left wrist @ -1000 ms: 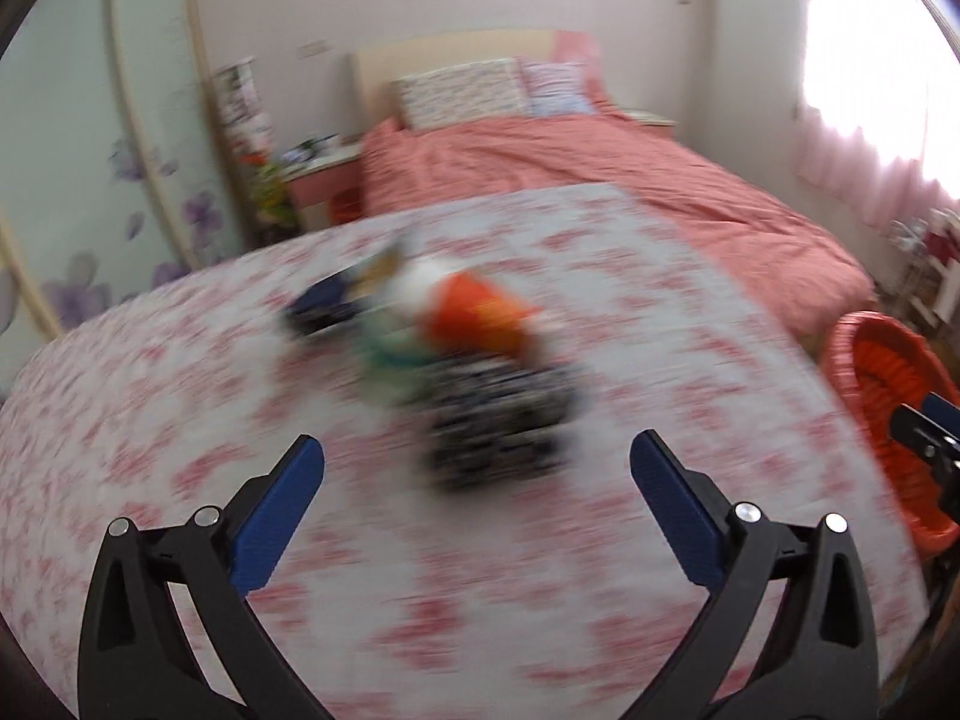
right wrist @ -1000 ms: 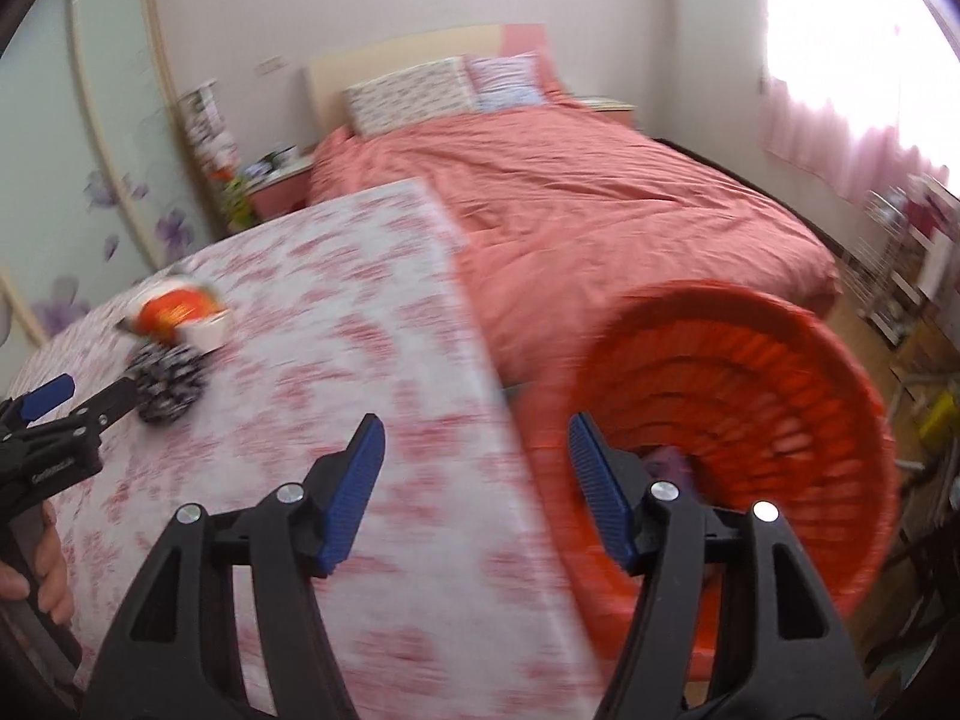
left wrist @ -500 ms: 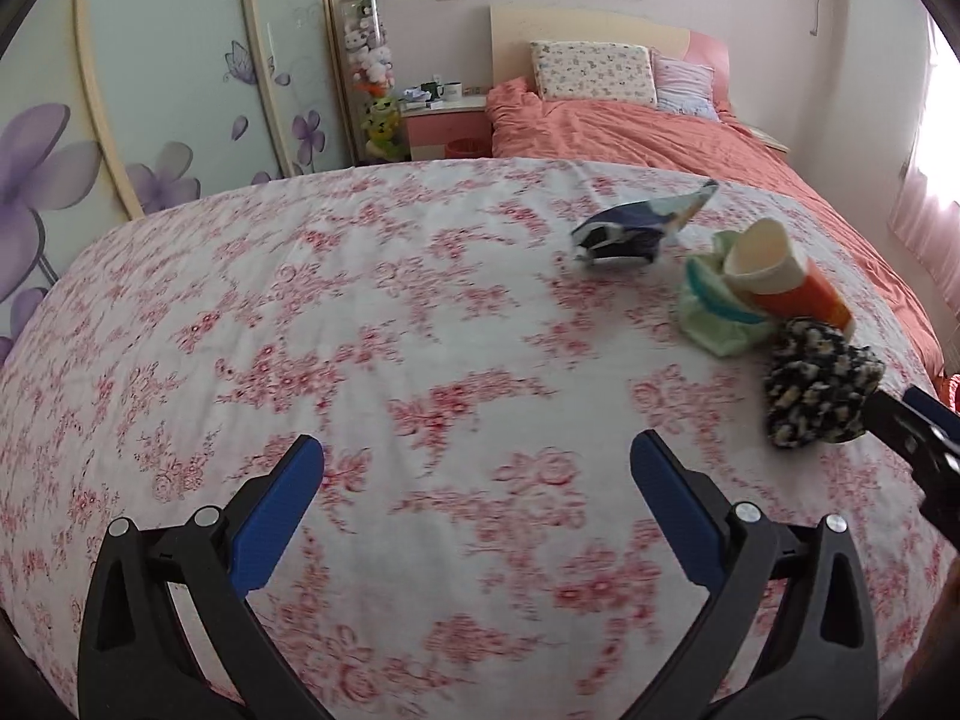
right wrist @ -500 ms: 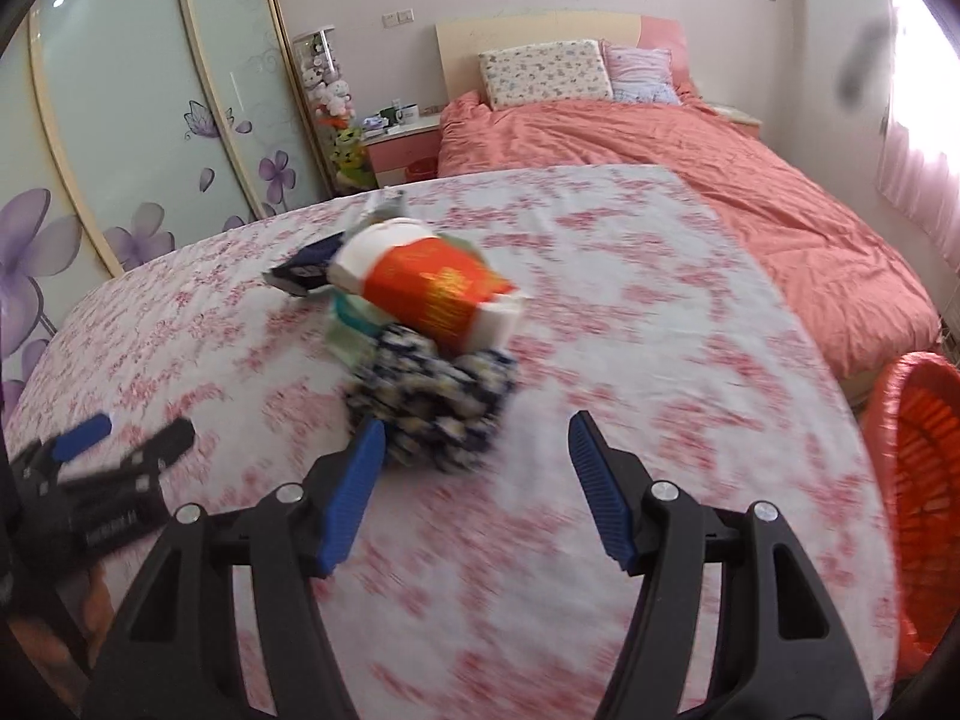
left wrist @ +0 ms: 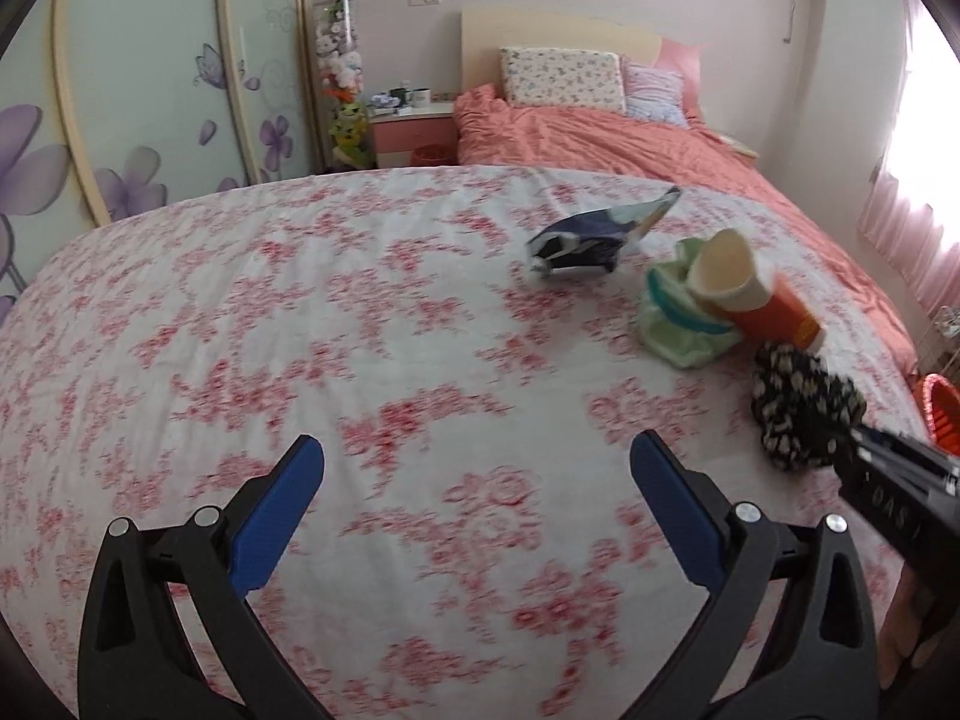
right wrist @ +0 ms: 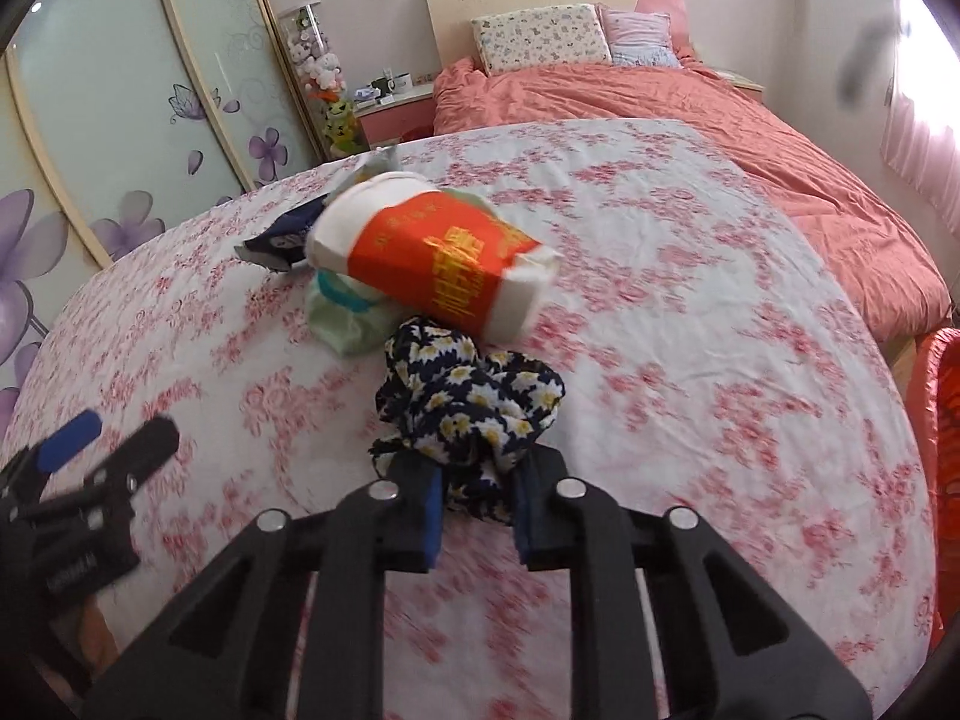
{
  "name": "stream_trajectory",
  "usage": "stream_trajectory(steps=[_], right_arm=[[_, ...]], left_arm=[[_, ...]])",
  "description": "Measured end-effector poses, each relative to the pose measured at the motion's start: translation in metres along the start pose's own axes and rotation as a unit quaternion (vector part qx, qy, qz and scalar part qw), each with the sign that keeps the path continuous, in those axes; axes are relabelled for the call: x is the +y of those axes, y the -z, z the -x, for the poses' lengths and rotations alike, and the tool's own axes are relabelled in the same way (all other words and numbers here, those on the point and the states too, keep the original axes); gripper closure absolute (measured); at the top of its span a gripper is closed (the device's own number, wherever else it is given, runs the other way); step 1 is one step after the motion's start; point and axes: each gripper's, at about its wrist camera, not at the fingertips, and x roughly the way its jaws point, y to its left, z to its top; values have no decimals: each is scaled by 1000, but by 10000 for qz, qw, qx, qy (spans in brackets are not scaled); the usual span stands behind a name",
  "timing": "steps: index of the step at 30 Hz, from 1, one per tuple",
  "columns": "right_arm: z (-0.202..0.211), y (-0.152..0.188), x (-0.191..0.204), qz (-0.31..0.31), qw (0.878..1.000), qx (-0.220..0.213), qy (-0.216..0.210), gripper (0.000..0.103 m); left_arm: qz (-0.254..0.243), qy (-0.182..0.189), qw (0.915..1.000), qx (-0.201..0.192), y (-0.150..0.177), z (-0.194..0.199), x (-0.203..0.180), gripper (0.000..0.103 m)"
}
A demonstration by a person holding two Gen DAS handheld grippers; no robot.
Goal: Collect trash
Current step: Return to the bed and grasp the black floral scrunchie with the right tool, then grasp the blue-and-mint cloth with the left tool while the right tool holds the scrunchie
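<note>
My right gripper (right wrist: pixel 477 507) is shut on a crumpled dark wad with a daisy print (right wrist: pixel 471 402), which lies on the floral tablecloth; the wad also shows in the left wrist view (left wrist: pixel 801 414) with the right gripper (left wrist: pixel 864 450) at its right side. Behind the wad lie an orange-and-white paper cup (right wrist: pixel 432 255) on its side, a pale green wrapper (right wrist: pixel 342 318) and a dark blue packet (right wrist: pixel 282 237). My left gripper (left wrist: pixel 477 504) is open and empty over bare cloth, left of the pile.
A table with a white and pink floral cloth (left wrist: pixel 300 330) carries the trash. An orange basket (right wrist: pixel 948 438) stands off its right edge. A bed with a coral cover (right wrist: pixel 750 120) lies behind, with a nightstand (left wrist: pixel 411 132) and sliding wardrobe doors (left wrist: pixel 120 90) at left.
My right gripper swung from the orange basket to the pile and closed on the daisy-print wad. My left gripper drew back to the left and stayed open.
</note>
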Motion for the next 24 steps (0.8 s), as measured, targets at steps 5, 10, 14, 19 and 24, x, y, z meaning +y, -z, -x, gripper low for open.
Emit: stream_trajectory(steps=[5,10,14,19,24], right_arm=[[12,8,-28,-160,9993,-74,320,86],[12,8,-50,-234,9977,-118,633,86],[11,8,-52,-237,9979,-99,596,86],[10,8,-54,-297,9983,-60,491,85],[10,7,-56,-340,9985,-54,426,85]], left_arm=[[54,37,10000,57,-11,-11,-13,2],[73,-7,10000,40,-32,-29,-24,2],[-134,-244,9996,-21,-56,-50,-34,2],[-545,-353,9978,-95,-74,-67,-47,3],[-855,-235,9960,-69,-85,-77,-58,8]])
